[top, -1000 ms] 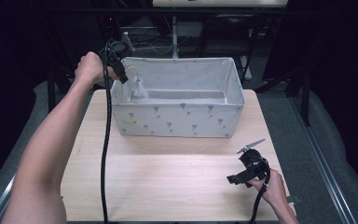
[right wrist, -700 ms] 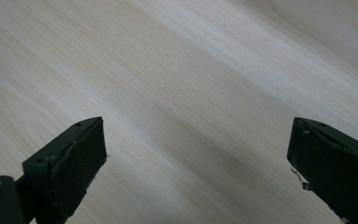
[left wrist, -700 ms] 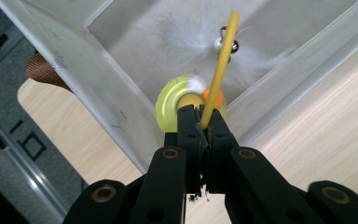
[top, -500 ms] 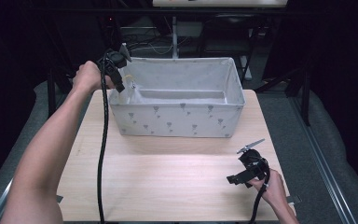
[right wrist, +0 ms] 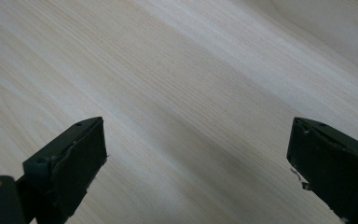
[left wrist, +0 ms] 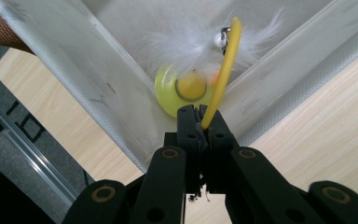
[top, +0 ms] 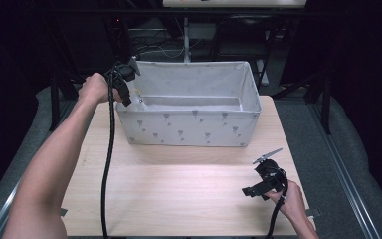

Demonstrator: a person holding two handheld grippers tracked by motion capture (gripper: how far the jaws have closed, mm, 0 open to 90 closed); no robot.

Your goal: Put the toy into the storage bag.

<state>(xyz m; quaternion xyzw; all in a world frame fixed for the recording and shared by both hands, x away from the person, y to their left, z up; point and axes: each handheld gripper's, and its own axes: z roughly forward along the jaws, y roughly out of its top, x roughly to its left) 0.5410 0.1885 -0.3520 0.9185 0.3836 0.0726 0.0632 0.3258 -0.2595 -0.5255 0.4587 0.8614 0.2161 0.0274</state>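
Note:
A white fabric box (top: 189, 130) with grey marks stands at the back of the wooden table (top: 179, 199). My left gripper (top: 125, 97) hangs at the box's near left corner, pointing down into it. In the left gripper view it (left wrist: 203, 122) is shut on a thin yellow stalk (left wrist: 223, 74) of a feather toy. The toy has white feathers (left wrist: 186, 46) and a round yellow-green base (left wrist: 182, 89), which lies in the corner of the box (left wrist: 116, 70). My right gripper (top: 251, 190) rests low at the table's front right, open, with bare wood (right wrist: 191, 107) between its jaws.
Dark metal frames and cables stand behind the box. A black cable (top: 110, 149) trails from the left gripper across the table's left side. The person's left forearm (top: 54, 164) lies along the left edge. A grey floor surrounds the table.
My left gripper has sunk at the box's left corner, lowering the feather toy inside the box. The right gripper has stayed put.

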